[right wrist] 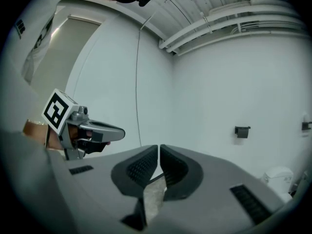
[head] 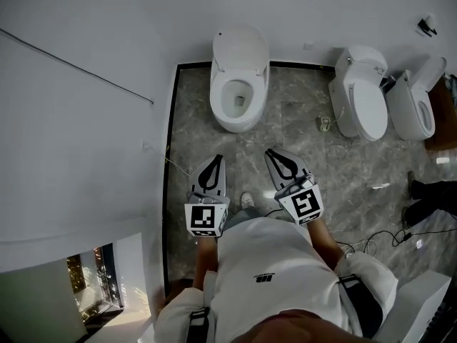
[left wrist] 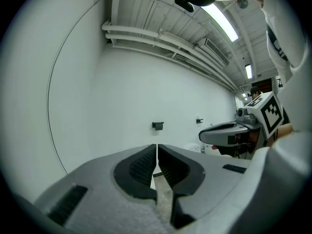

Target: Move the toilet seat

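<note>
A white toilet (head: 239,84) stands against the far wall, its lid (head: 243,48) tipped up and the bowl showing. My left gripper (head: 216,158) and right gripper (head: 272,152) are side by side above the grey marble floor, short of the toilet's front and pointing toward it. Both are shut with nothing between the pads. In the left gripper view the left gripper (left wrist: 156,147) has its jaws pressed together, and the right gripper (left wrist: 229,133) shows beside it. In the right gripper view the right gripper (right wrist: 159,149) is likewise shut, with the left gripper (right wrist: 97,130) off to its side.
Two more white toilets (head: 364,95) (head: 414,102) stand to the right. Cables (head: 378,238) lie on the floor at the right, near a white box (head: 421,299). A white wall (head: 86,120) runs along the left. A dark holder (left wrist: 157,125) hangs on the far wall.
</note>
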The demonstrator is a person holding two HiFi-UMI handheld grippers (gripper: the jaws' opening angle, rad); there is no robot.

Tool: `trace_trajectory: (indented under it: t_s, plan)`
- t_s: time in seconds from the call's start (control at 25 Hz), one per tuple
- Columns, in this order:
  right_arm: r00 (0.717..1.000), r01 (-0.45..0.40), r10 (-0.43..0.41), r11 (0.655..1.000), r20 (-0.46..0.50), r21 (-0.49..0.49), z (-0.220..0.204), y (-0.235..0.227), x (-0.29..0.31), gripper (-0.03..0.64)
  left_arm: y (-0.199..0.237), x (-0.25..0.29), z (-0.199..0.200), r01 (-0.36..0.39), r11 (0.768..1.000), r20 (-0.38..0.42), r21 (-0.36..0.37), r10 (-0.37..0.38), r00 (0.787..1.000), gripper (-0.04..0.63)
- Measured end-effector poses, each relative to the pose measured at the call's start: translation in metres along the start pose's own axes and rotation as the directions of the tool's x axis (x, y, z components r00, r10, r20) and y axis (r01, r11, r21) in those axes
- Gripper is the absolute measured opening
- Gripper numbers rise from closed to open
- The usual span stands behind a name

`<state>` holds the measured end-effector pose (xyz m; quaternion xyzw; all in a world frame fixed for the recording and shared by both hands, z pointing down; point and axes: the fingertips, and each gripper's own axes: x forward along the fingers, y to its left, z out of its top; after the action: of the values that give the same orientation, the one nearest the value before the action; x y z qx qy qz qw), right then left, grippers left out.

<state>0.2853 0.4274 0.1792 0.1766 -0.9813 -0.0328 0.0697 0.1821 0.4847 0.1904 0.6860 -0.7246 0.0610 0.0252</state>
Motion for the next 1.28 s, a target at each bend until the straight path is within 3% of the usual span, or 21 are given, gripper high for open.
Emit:
trace_trajectory:
  t_s: [0.68, 1.28]
  plan:
    - [0.998, 0.068, -0.068, 0.998, -0.010, -0.015, -0.003, -0.017, 0.061, 0.035, 0.057, 0.039, 0.012, 0.040, 0.999, 0.056, 0.013, -0.040, 0.998, 0.034]
    - [0.993, 0.112, -0.111, 0.993, -0.033, 0.023, -0.017, -0.066, 0.120, 0.035, 0.095, 0.111, 0.004, 0.071, 0.997, 0.027, 0.007, -0.071, 0.997, 0.034]
